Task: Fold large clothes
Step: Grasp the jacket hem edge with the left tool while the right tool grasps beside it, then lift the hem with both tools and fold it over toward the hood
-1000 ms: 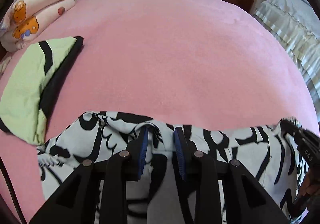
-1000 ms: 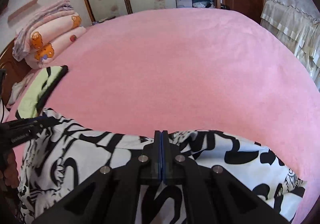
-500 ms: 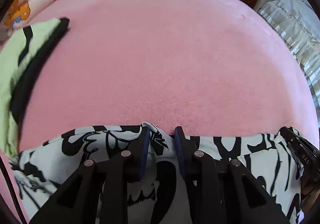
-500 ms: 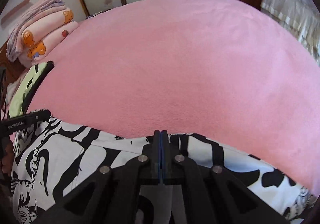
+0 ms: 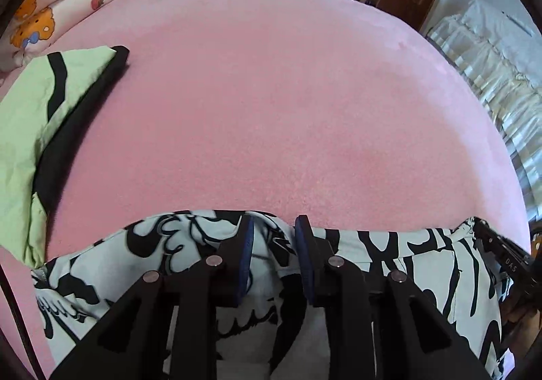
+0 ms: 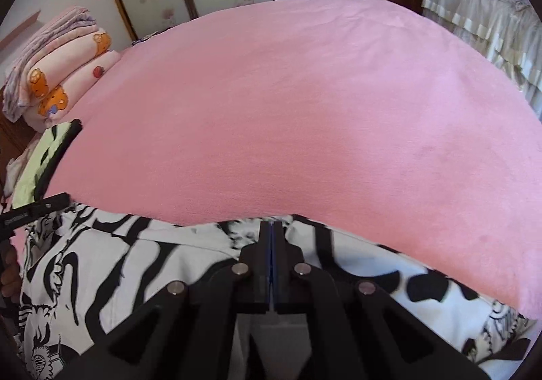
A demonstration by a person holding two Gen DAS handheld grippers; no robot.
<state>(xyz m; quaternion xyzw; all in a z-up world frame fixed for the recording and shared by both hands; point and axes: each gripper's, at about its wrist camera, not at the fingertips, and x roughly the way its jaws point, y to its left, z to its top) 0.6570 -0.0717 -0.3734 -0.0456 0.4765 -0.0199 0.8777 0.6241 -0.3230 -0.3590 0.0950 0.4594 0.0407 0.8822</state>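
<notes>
Spanning the near edge of the pink bed point(image 5: 271, 109), the black-and-white printed garment point(image 5: 389, 254) lies with its long axis running left to right, its upper hem stretched between the two claws. The right claw point(image 6: 272, 227) is pressed fully closed, and the cloth bunches up against its tips, so it appears to be pinching the hem, though the contact itself is hidden between the pads. The left claw point(image 5: 272, 234) has its blue pads apart, with a ridge of the same hem rising into the gap between them; it is not clamped on anything yet. Both claws point away from the person, toward the bare pink expanse beyond the hem, which is where a fold would have to travel. Judging by this, the coming move turns on the left claw closing over that ridge so both ends lift together; the fabric looks soft and would sag from a single grip. To the left, apart from the garment, a folded light-green and black garment point(image 5: 40, 115) rests on the bed, and stacked cartoon-print quilts point(image 6: 64, 75) sit beyond it.
</notes>
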